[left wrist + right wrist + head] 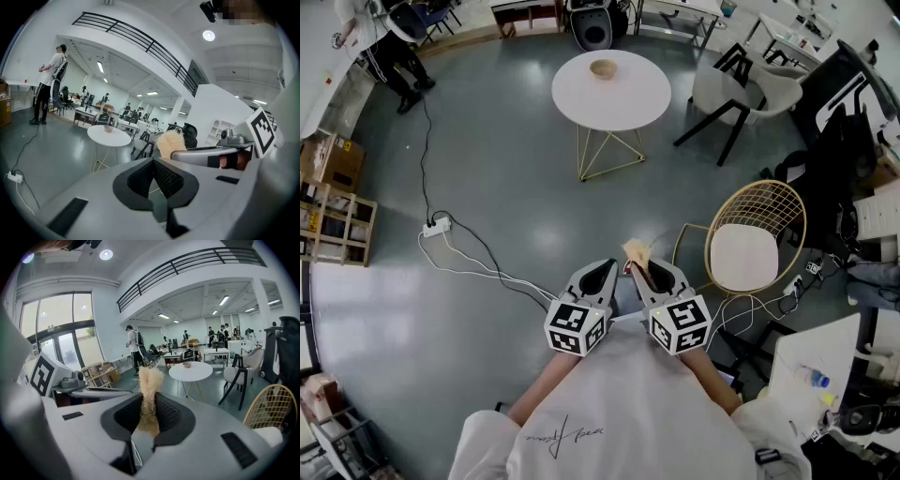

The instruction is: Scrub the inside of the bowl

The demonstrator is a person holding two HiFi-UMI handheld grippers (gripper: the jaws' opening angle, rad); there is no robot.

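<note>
- While both grippers sit low and close to the person's body, the bowl stands upright on the round white table far across the floor, well apart from either gripper.
- The bowl is on the far part of the tabletop, with nothing else on the table.
- Right gripper: jaws clamped on a tan fibrous scrubber. It stands upright between the pads and sticks out past the tips.
- Left gripper: jaws closed together, nothing between them.
- The grippers are side by side, near each other, and both point toward the table and slightly down.
- Right gripper view: the bowl shows far beyond the scrubber, a little to its right.
- Left gripper view: the bowl is far off, to the left of the jaws.
- A wicker chair with a white seat stands near, to the right of the grippers.
- A power strip and cables lie on the grey floor to the left.
</note>
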